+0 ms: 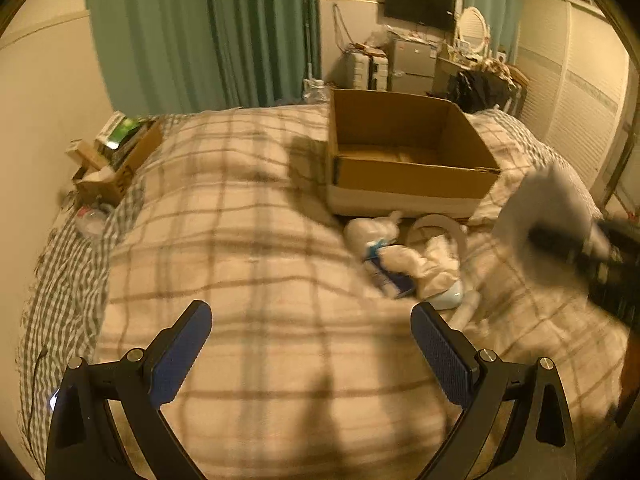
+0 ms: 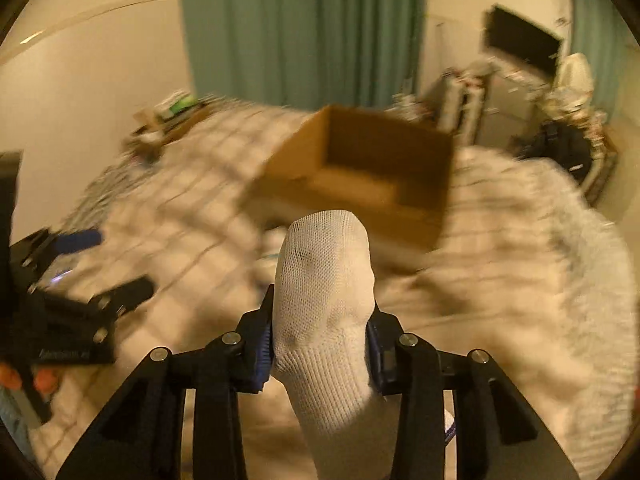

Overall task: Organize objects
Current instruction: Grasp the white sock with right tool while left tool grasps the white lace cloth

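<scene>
Right gripper (image 2: 320, 340) pinches a white sock (image 2: 324, 280) short of the box (image 2: 360, 184); left gripper (image 1: 310, 356) gapes empty. Sock hangs loose, so it could slip or snag the rim

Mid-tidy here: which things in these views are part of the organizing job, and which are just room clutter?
Job: white sock clamped in the right gripper; cardboard box, open; pile of white items on the bed; left gripper, open.

Clutter: green curtain, wall TV, bedside box of stuff.
</scene>
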Demonstrator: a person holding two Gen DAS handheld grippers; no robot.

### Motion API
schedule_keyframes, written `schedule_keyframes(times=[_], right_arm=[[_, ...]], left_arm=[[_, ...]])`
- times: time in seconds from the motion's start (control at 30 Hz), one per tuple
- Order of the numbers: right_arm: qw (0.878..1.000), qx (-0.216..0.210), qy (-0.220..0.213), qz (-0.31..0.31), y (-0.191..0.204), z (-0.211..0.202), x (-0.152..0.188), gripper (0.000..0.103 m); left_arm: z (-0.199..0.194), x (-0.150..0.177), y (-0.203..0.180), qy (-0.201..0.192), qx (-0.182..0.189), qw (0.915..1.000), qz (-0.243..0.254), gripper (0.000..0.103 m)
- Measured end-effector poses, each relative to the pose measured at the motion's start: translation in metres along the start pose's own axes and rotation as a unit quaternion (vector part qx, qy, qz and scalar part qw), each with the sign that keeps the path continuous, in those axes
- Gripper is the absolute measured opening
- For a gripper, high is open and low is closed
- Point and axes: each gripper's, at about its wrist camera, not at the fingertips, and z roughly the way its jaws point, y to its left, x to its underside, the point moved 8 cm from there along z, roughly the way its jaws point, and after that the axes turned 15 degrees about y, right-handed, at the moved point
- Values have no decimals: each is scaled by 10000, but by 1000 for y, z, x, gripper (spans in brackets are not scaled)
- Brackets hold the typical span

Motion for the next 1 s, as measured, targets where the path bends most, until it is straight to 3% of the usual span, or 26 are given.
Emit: schedule_keyframes(times=[0.07,0.27,0.53,0.67,0.77,0.83,0.97,1.0], right_arm=[[9996,258,-96,106,-22,-10,-9,36],[9982,301,-316,412,-54,-17,-20,36],[9982,-117,-62,590,-64,29,-5,35],[9966,-367,-25,741,-71,36,-2,35],[9962,-386,-64,779,-74,34,-1,35],[9963,-353,-69,785,-73,33,0,35],[9968,-257,-113,743,-69,23,2,35],[9970,-213,-155,724,-69,17,2,35]], left_arm=[[2,-8,-17,-44,34,9999,141,102],[33,-34,-69,2,144,9979,631,102],[97,-48,-112,390,-128,9911,1263,100],[124,-51,-117,702,19,9898,1243,97],[137,-50,-115,936,195,9889,1139,70],[135,-47,-114,936,242,9888,1137,40],[111,-42,-113,716,209,9894,1245,20],[107,-41,-112,708,208,9898,1218,19]])
